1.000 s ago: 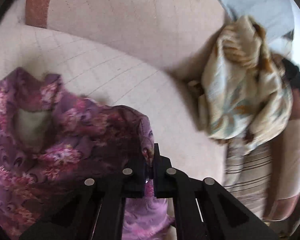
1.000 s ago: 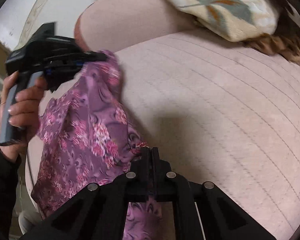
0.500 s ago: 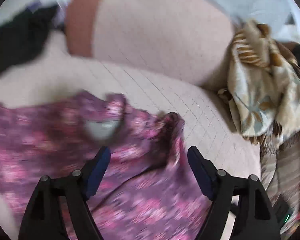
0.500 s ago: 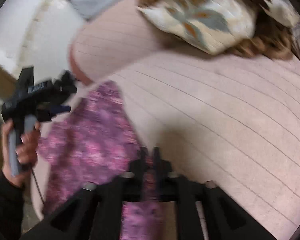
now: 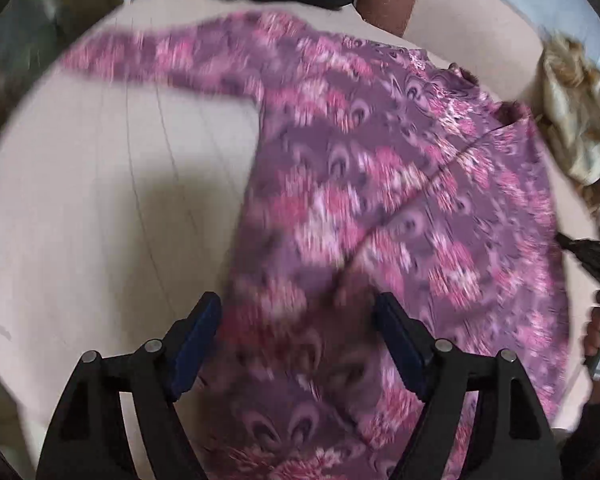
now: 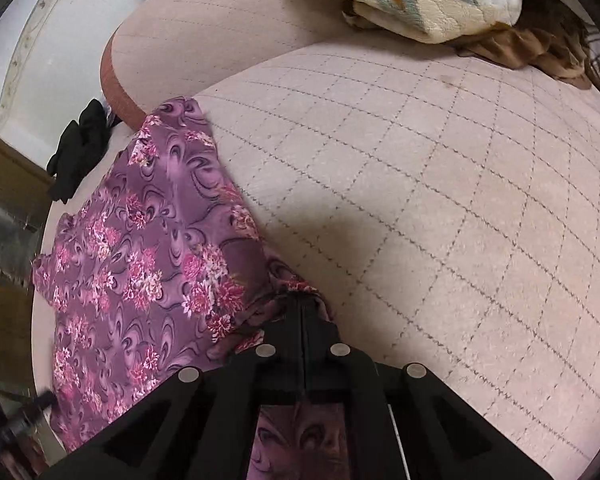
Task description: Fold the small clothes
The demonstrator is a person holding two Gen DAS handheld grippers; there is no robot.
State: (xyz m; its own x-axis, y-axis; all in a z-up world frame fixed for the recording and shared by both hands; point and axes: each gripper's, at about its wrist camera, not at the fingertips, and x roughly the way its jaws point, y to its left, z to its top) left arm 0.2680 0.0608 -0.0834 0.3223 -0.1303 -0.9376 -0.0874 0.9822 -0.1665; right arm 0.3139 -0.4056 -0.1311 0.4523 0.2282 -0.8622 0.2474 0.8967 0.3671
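Right gripper [image 6: 304, 312] jaws pinching purple floral garment [image 6: 148, 256] edge; left gripper [image 5: 298, 332] jaws spread, narrowing slightly, fabric between, unpinched. Advice: grab opposite edge squarely before folding.

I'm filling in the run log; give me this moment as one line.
task: fold small clothes | purple floral garment: spread on sofa | left gripper: open above it | right gripper: shut on its edge
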